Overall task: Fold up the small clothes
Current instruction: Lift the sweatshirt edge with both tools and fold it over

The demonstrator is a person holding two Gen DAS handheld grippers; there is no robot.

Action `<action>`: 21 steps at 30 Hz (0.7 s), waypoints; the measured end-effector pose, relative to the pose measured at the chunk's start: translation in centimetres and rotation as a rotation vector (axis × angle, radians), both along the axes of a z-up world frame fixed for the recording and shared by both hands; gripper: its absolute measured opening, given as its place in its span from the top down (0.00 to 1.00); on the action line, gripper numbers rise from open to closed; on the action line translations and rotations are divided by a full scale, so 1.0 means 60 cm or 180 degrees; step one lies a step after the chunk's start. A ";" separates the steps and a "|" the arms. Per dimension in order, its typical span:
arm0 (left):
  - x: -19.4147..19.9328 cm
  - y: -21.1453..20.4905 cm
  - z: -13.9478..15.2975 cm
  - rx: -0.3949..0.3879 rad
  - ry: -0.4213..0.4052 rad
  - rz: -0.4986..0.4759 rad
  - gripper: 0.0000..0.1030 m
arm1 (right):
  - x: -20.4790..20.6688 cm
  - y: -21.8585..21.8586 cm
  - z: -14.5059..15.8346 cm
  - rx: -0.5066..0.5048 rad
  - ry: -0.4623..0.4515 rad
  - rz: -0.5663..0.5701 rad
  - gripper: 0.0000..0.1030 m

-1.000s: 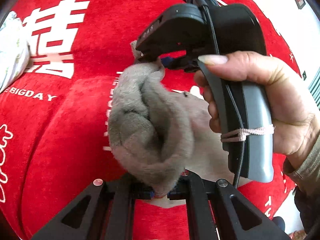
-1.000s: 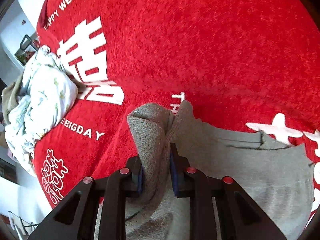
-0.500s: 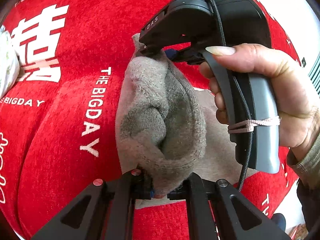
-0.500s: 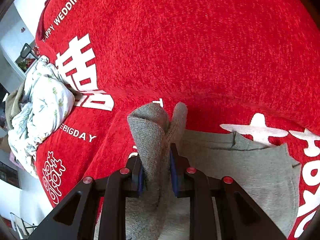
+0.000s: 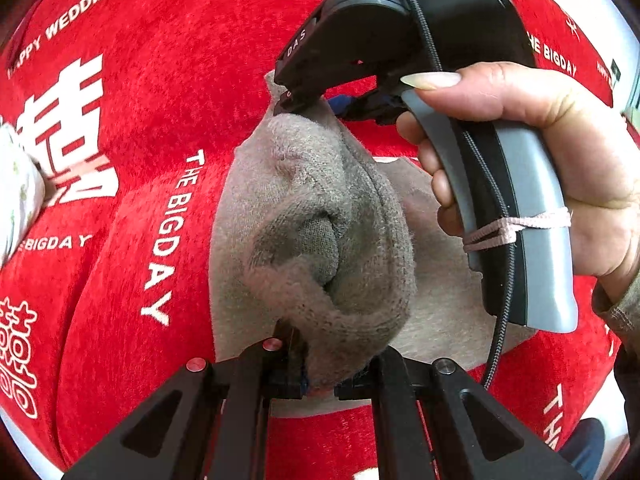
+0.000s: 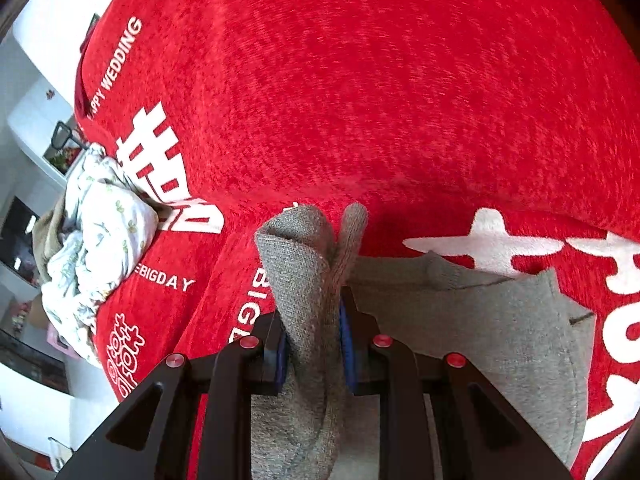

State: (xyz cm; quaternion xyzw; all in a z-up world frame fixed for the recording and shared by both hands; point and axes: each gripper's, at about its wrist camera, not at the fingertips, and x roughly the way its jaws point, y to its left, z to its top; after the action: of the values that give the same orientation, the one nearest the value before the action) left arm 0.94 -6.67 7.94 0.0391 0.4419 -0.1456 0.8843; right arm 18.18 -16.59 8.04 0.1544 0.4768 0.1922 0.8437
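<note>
A small grey fleecy garment (image 5: 320,240) lies on the red wedding cloth (image 5: 160,100). One edge of it is lifted between both grippers. My left gripper (image 5: 320,380) is shut on the near fold of that edge. My right gripper (image 6: 314,344) is shut on the other end of the edge; it shows in the left wrist view (image 5: 304,100), held by a hand (image 5: 560,160). In the right wrist view the rest of the grey garment (image 6: 480,332) lies flat to the right.
A crumpled white floral garment (image 6: 100,248) lies at the cloth's left edge, over a beige one; a bit of the floral garment shows in the left wrist view (image 5: 16,188). White printed lettering (image 5: 168,240) marks the cloth. Room furniture lies beyond the left edge.
Both grippers have carried the held grey edge forward across the cloth, over the flat part of the garment. The grip of each is unchanged.
</note>
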 end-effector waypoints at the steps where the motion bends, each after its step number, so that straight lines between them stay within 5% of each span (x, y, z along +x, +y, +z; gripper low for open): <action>1: 0.000 -0.006 0.000 0.0023 -0.0004 -0.0010 0.92 | 0.000 -0.007 -0.001 0.0025 0.0001 -0.0005 0.78; 21: -0.009 -0.142 -0.020 0.0313 0.0036 -0.0442 0.92 | -0.044 -0.187 -0.023 0.0663 -0.0121 -0.0244 0.78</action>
State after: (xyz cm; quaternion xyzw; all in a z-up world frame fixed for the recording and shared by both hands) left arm 0.43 -15.22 6.73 0.1122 0.4497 -0.1849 0.8666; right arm 15.51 -27.78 6.68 0.2556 0.4319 0.2112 0.8388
